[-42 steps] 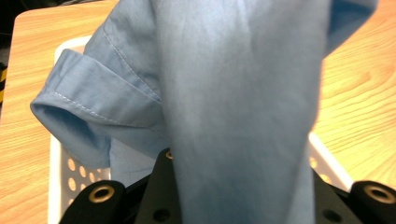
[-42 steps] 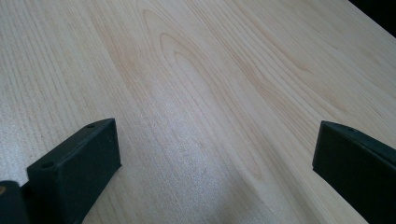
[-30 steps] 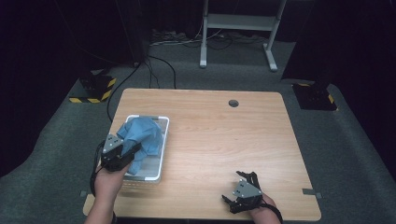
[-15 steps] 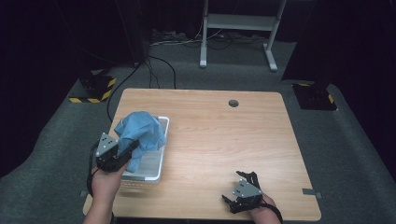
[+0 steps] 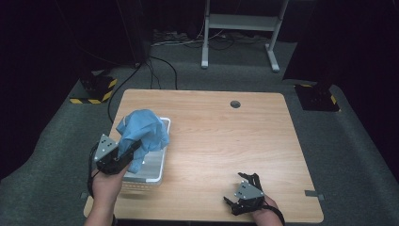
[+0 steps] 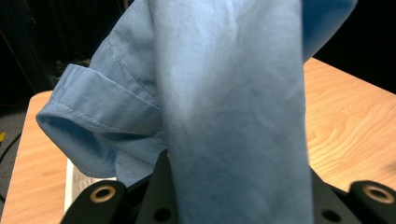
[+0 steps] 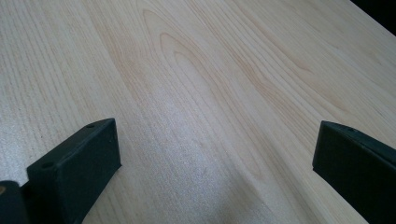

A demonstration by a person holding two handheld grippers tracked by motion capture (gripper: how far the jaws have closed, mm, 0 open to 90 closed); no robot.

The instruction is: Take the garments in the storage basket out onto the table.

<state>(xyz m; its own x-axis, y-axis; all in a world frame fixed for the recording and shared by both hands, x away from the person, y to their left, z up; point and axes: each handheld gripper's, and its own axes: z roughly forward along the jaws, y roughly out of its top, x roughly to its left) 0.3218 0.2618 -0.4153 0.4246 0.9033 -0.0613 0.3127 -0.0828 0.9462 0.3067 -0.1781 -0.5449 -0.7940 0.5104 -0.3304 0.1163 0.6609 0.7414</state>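
A light blue shirt [image 5: 143, 129] hangs bunched above a white tray [image 5: 158, 173] at the table's left side. My left gripper [image 5: 133, 149] is shut on the shirt's near edge and holds it up. In the left gripper view the shirt [image 6: 224, 93] drapes over the jaws of the left gripper [image 6: 233, 203], with a folded cuff hanging at the left. My right gripper [image 5: 239, 186] rests near the table's front edge at the right. In the right gripper view my right gripper [image 7: 215, 140] is open, with bare wood between its jaws.
The wooden table [image 5: 226, 136] has a small round cable hole [image 5: 235, 103] near its far edge. Beyond the table stand a white metal frame [image 5: 240, 28] and cables on the grey carpet. Yellow-and-black striped feet [image 5: 94, 96] sit on the floor at both sides.
The left gripper has drawn the shirt up out of the tray, so the cloth now stands bunched higher above it. The right gripper has stayed where it was.
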